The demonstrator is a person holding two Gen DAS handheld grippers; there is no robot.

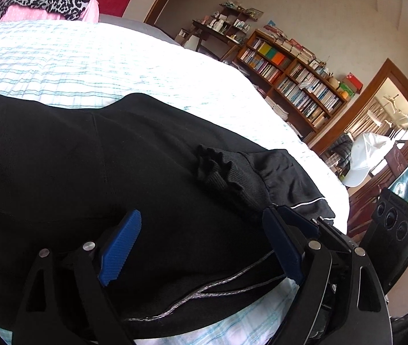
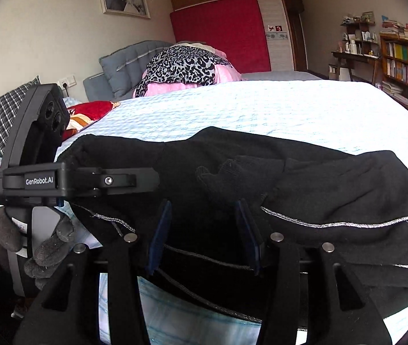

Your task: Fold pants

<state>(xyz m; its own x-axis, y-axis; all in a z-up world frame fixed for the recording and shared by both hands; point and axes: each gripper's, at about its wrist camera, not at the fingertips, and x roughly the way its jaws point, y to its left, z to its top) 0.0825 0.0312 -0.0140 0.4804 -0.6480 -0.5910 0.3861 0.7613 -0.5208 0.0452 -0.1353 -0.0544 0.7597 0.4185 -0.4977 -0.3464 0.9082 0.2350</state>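
The black pants [image 2: 261,178] lie in a rumpled heap across the near edge of the bed [image 2: 261,106], on its white, blue-striped cover, filling the lower half of both wrist views. The cloth is soft and thick-looking, with a thin silver piping line running toward 3 o'clock in the right view, and a ribbed cuff [image 1: 218,169] bunched up near the centre of the left view; layers overlap unevenly, so I judge the fold is far from neat. The left tool [image 1: 201,244] hovers low over the fabric with its blue pads spread wide apart and nothing between them. The right tool [image 2: 202,233] is likewise open, its pads standing apart with dark cloth showing behind the gap; whether they touch it I cannot tell. The main risk, as I read it, is pinching only the top layer: the heap is several layers deep, so a shallow grab could peel one layer off and undo whatever fold exists. The bunched cuff could also get trapped inside a fold and leave a lump. Being at the bed's near edge, the pants might slide off if dragged toward 6 o'clock. Farther out, a leopard-print cloth [image 2: 184,63] lies at 12 o'clock and a bookshelf [image 1: 293,77] stands around 2 o'clock.
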